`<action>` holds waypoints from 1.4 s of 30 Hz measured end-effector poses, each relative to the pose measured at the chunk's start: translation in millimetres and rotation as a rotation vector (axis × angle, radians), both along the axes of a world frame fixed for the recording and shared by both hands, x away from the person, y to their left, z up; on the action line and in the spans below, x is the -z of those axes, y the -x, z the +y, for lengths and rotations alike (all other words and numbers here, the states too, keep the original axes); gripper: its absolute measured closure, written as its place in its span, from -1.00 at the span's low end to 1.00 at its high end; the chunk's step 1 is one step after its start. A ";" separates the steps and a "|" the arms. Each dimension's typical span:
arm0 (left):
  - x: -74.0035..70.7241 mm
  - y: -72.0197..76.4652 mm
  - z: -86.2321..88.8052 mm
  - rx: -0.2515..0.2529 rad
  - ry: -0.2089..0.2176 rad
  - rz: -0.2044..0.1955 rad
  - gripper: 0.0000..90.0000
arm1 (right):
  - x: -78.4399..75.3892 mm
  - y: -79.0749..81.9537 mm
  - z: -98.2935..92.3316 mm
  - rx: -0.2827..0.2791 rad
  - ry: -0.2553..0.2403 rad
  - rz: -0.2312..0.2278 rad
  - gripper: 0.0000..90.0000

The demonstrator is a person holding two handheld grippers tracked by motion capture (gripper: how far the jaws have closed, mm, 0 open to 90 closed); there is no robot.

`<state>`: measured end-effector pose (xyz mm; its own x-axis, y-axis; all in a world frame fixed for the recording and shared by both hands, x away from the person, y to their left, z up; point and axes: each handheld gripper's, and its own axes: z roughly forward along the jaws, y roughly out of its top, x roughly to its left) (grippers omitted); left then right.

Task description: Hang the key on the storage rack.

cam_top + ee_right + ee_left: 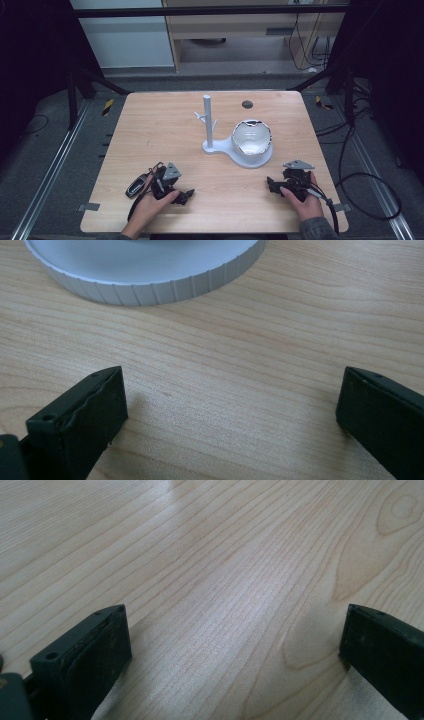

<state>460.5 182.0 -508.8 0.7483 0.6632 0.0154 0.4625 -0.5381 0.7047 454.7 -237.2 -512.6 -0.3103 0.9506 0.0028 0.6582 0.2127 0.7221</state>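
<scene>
Wooden table (165, 135), empty bowl (251, 137) on white stand (226, 148)

car key (136, 186) black, lying flat at near-left of surface, just beside left hand; white stand (218, 146) upright at centre, thin post with pegs, round base at its right holding a shiny bowl (251, 136)

Bare table (165, 135) lies open before the left gripper (189, 193); ahead of the right gripper (270, 184), the white stand (235, 152) and what looks like a bowl (251, 137) obstruct passage.
</scene>
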 end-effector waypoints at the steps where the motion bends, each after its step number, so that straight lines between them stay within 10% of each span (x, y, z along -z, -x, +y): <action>1: -0.1 -0.1 -0.1 -0.001 0.000 0.001 -1.00 | 0.0 -0.1 0.2 0.002 0.000 0.000 -0.99; 12: -21.1 2.6 6.8 -0.061 0.032 -0.037 -0.86 | 0.2 9.6 4.2 0.029 0.001 -0.001 -0.99; 22: -87.7 -17.5 10.3 -0.087 -0.153 -0.005 -0.84 | 0.0 10.1 1.0 -0.012 0.000 0.000 -0.99; 32: -122.7 -25.6 22.9 -0.132 -0.213 0.096 -0.82 | 0.1 13.4 -0.5 -0.029 -0.003 0.002 -0.99; 42: -135.4 -56.0 26.7 -0.099 -0.387 0.238 -0.84 | 0.4 13.2 -2.1 -0.044 0.010 -0.004 -0.99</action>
<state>516.5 208.7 -373.4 0.6946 0.7108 0.1109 0.6493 -0.6858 0.3288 441.5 -239.3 -513.0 -0.3519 0.9360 -0.0078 0.6455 0.2488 0.7221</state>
